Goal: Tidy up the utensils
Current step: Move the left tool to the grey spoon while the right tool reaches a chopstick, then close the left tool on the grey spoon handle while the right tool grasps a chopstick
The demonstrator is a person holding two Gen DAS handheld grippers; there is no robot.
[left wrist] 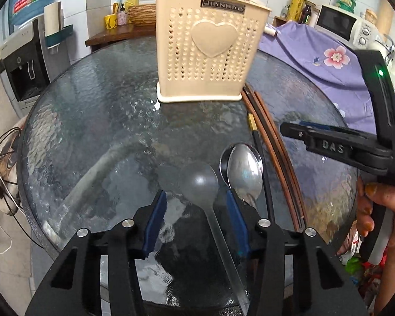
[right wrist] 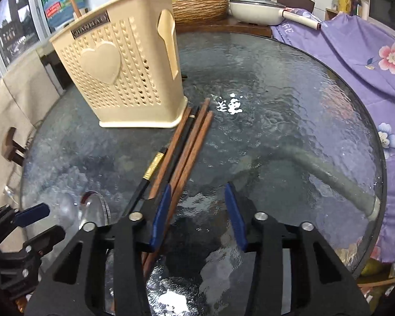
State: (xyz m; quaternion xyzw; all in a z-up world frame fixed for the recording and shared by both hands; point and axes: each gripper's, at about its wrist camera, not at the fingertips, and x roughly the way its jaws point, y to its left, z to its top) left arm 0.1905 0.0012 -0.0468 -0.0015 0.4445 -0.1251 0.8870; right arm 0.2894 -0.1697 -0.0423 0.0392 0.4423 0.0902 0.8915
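Note:
A beige perforated utensil holder [left wrist: 208,55] with a heart stands on the round glass table [left wrist: 105,131]; it also shows in the right wrist view [right wrist: 118,79], with a couple of chopsticks in it. A clear plastic spoon [left wrist: 205,192] lies between the open jaws of my left gripper [left wrist: 196,197]. A metal spoon [left wrist: 243,169] lies just right of it. Several brown and black chopsticks [right wrist: 181,152] lie beside the holder. My right gripper [right wrist: 197,194] is open and empty above the table, its left finger over the chopsticks. The right gripper [left wrist: 329,142] also shows at the right of the left wrist view.
A purple floral cloth [right wrist: 368,60] covers the right side. A wicker basket [right wrist: 200,8] and a white pan [right wrist: 255,10] stand behind the table. A water dispenser [left wrist: 26,60] stands at the left. A microwave [left wrist: 342,23] sits at the back right.

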